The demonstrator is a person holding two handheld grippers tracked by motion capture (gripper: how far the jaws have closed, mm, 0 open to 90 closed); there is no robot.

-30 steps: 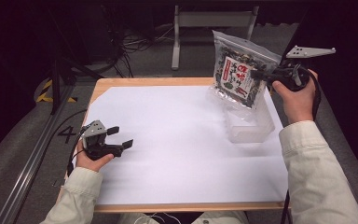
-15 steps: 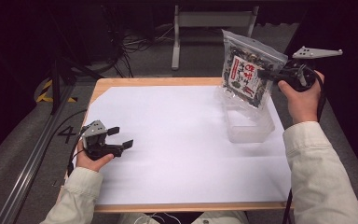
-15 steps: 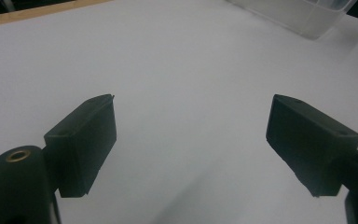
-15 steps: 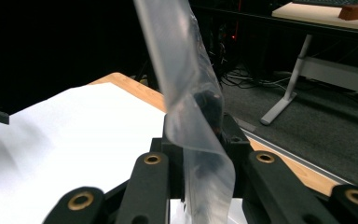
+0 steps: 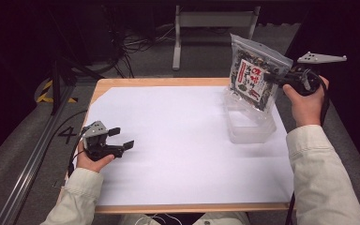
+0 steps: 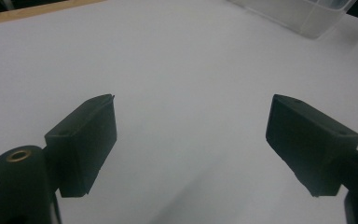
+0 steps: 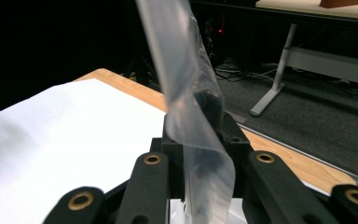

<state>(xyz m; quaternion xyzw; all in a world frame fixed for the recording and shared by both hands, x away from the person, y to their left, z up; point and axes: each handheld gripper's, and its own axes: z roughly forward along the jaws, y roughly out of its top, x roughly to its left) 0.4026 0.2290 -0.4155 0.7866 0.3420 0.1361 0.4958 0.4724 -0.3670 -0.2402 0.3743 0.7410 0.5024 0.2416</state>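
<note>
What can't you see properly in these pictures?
- High view: the writing on the snack bag is too small to read.
- High view: the bag hides part of the clear container.
- Right gripper view: the bag's label faces away, edge-on between the right gripper fingers.

left tool (image 5: 120,138) rests low, jaws apart; right tool (image 5: 268,76) raised, jaws clamped.

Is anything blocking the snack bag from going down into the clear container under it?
Nothing visible. The snack bag, clamped in the right gripper, hangs just above the clear container, whose open top looks empty.
</note>
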